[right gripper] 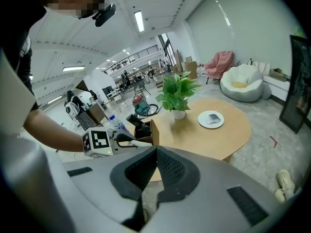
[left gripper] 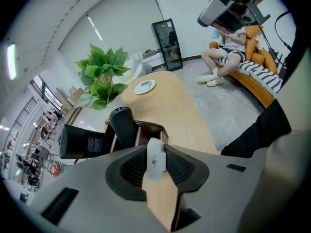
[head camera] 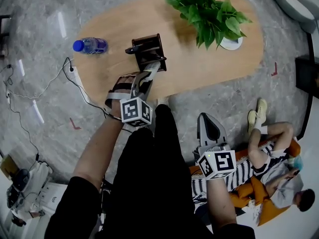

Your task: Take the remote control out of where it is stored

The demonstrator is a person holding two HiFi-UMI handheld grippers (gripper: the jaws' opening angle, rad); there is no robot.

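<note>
A dark wooden holder (head camera: 148, 50) stands on the oval wooden table (head camera: 199, 66). In the left gripper view the holder (left gripper: 148, 127) carries two black remotes, one upright (left gripper: 122, 125) and one leaning left (left gripper: 81, 142). My left gripper (head camera: 157, 64) reaches down to the holder's near side. A slim white remote (left gripper: 155, 155) fills the gap at its tips (left gripper: 155, 165), and the pads look pressed on both its sides. My right gripper (head camera: 205, 118) hangs shut and empty off the table's near edge, over the floor (right gripper: 156, 152).
A potted plant (head camera: 207, 9) and a white plate (head camera: 232, 43) sit at the table's right end, and a water bottle (head camera: 90, 45) at its left. Cables and a power strip (head camera: 74, 72) lie on the floor. A person sits on an orange sofa (head camera: 274, 171).
</note>
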